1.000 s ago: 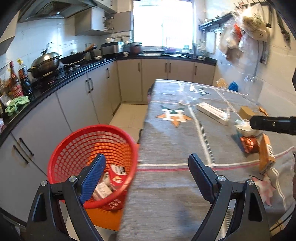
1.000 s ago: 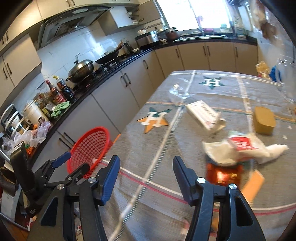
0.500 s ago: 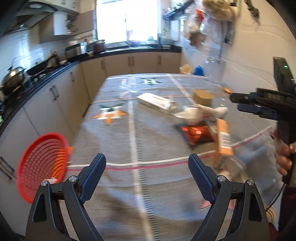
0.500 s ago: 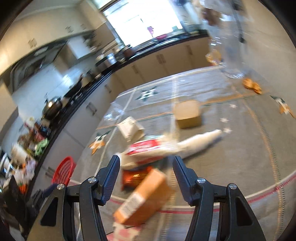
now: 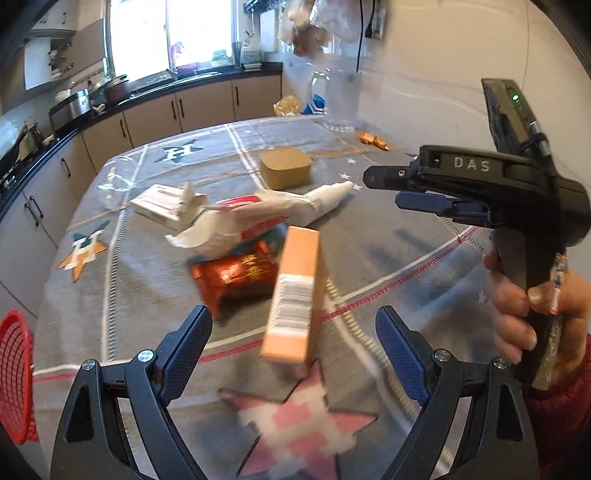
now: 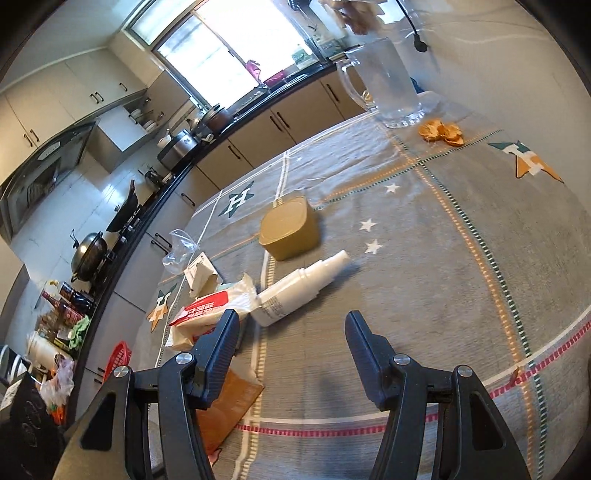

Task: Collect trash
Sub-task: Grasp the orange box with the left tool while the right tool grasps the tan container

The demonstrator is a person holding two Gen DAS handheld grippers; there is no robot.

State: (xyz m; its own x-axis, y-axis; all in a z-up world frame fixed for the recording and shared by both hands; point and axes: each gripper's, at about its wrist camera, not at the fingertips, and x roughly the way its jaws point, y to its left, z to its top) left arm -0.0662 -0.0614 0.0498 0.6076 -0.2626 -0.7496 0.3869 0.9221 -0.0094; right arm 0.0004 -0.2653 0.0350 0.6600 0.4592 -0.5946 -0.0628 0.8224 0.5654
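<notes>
Daylight glares from the window [image 5: 177, 33]; fisheye edges bend, and the near tablecloth [image 5: 295, 435] blurs.

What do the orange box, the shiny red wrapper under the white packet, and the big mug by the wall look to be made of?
Orange box: likely matte printed cardboard, given its flat faces, sharp folded edges and barcode label. Red wrapper: probably metallised foil or plastic film; it is crinkled with bright glints. Mug: clear glass or rigid clear plastic, see-through with a thick handle and base; which one cannot be told.
</notes>
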